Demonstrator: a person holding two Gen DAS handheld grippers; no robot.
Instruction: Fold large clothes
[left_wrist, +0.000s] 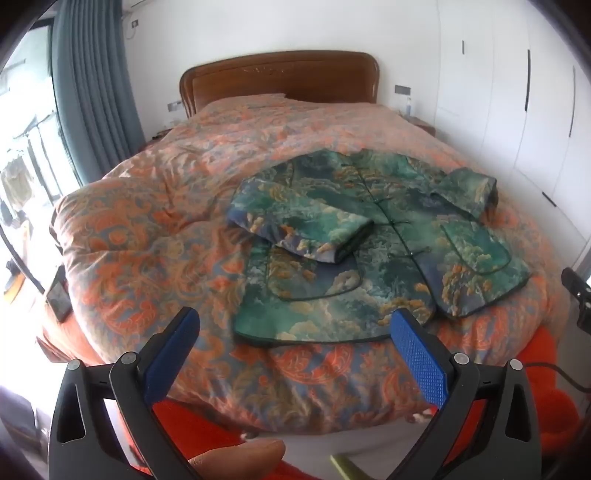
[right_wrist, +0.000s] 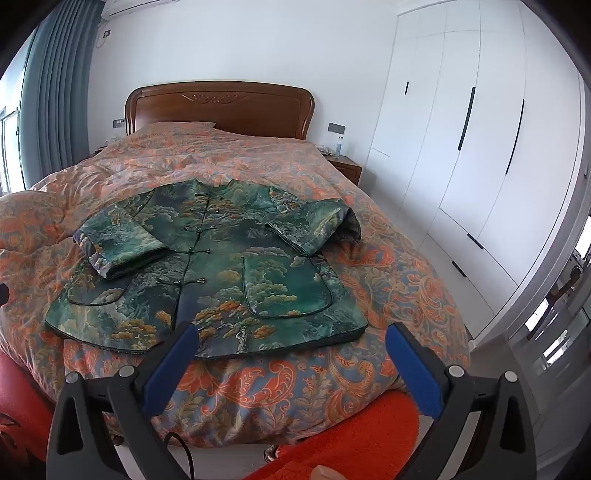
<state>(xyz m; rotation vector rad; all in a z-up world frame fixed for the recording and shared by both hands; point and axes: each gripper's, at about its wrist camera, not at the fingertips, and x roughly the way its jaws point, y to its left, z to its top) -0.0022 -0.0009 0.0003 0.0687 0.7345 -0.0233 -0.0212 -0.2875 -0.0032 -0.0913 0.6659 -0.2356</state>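
- The left claw (left_wrist: 295, 332) hangs over the foot of the bed, its blue pads (left_wrist: 419, 360) spread to their widest with nothing between them; a fingertip (left_wrist: 240, 456) of the holding hand shows at the lower edge of the left wrist view.
- The right claw (right_wrist: 291, 345) is likewise fully parted and empty; both tilt downward toward the near hem, a pose that reads as the approach to a first grasp, no fold of the body yet made.
- The green padded jacket (right_wrist: 221, 258) lies front-up on the bed's orange paisley quilt (right_wrist: 277, 376), buttoned, collar toward the headboard (right_wrist: 221, 107); its hem sits near the bed's foot, probably so both claws can reach it.
- Both sleeves (left_wrist: 303, 229) are already laid inward across the chest, likely to square the garment for folding.
- A white wardrobe (right_wrist: 461, 147) stands at the right of the bed; grey curtains (left_wrist: 92, 92) hang at the left.
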